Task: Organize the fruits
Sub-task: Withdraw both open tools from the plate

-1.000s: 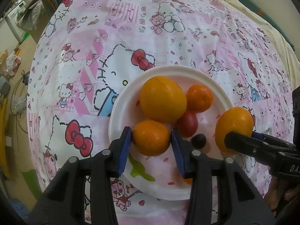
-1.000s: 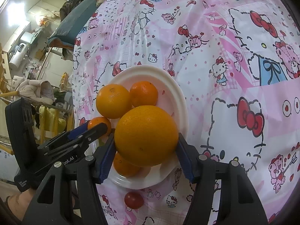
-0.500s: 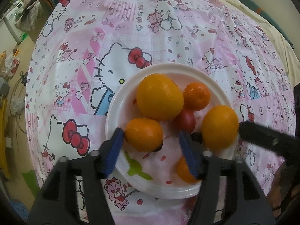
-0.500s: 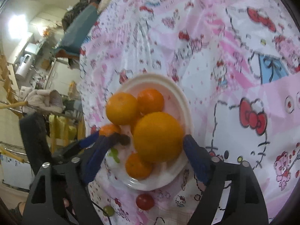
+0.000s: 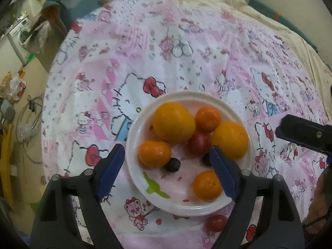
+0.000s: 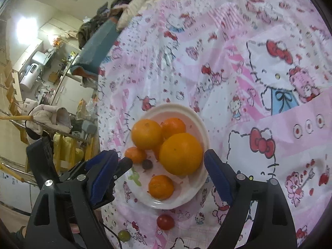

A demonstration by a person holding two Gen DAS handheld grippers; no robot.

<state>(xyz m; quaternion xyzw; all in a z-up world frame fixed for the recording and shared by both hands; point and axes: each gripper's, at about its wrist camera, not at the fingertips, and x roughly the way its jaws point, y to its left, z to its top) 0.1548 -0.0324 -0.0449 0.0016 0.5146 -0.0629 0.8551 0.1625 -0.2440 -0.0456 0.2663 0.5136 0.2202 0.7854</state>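
A white plate (image 5: 137,145) (image 6: 199,124) on the Hello Kitty cloth holds two big oranges (image 5: 173,124) (image 5: 230,140), three small tangerines (image 5: 154,153) (image 5: 208,119) (image 5: 207,185), a red tomato (image 5: 198,142) and two dark grapes (image 5: 172,165). The right-placed big orange (image 6: 180,153) shows in the right wrist view. My left gripper (image 5: 167,172) is open and empty above the plate's near side. My right gripper (image 6: 159,176) is open and empty above the plate.
A red tomato (image 5: 215,223) (image 6: 165,222) lies on the cloth just off the plate's near rim. A green grape (image 6: 124,235) lies near the cloth's edge. The table edge and room clutter (image 6: 41,114) are to the left.
Both grippers opened and pulled back up. The left let go of a small tangerine, the right let go of the big orange; both now rest in the plate.
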